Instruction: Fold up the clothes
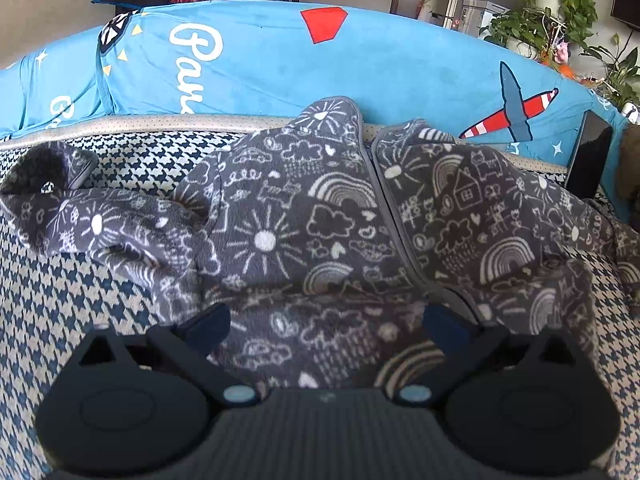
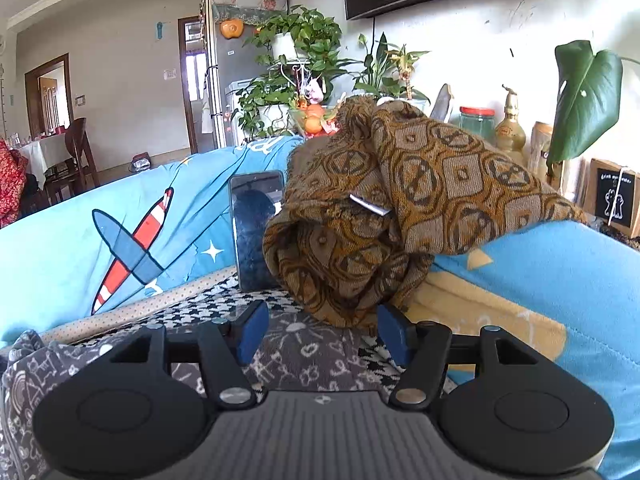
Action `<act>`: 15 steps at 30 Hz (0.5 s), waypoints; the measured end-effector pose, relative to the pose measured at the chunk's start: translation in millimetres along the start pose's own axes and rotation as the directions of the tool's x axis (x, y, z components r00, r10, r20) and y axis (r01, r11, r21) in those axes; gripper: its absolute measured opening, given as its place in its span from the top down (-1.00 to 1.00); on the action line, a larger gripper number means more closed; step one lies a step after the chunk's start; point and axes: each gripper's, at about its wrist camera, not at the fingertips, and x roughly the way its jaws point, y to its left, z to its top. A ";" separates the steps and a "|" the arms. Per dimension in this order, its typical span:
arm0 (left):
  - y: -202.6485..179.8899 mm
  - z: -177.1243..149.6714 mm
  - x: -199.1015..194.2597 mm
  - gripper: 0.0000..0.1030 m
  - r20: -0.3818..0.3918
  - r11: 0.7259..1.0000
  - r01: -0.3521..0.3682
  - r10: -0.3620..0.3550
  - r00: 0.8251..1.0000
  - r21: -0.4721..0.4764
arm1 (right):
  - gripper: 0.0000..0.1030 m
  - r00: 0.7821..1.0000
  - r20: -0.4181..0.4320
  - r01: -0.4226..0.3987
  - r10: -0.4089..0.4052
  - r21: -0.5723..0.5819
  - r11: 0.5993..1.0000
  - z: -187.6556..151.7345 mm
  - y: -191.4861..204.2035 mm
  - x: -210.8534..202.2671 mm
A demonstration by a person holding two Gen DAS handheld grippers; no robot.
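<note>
On houndstooth cushion (image 1: pixel 120 152): rumpled grey garment (image 1: pixel 320 216).

White cursive lettering (image 1: pixel 196 54) is printed on the blue sofa cover (image 1: pixel 380 68) in the left wrist view. The legible part reads "Par"; the remaining letters run down behind the grey patterned garment (image 1: pixel 304 216) and cannot be read. A second patch of white lettering (image 1: pixel 64 110) stands further left on the same cover; it is cut off and illegible.

In the right wrist view, a small black sign (image 2: pixel 614 198) stands at the right edge. It carries a line of white handwriting above a white rabbit drawing. The handwriting is too small to read.
</note>
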 end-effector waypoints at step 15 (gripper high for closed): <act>0.2 -67.9 -42.9 -1.00 0.029 1.000 0.004 -0.004 1.000 0.014 | -0.43 0.960 -0.221 -0.176 0.173 0.005 0.984 -57.3 5.8 -42.2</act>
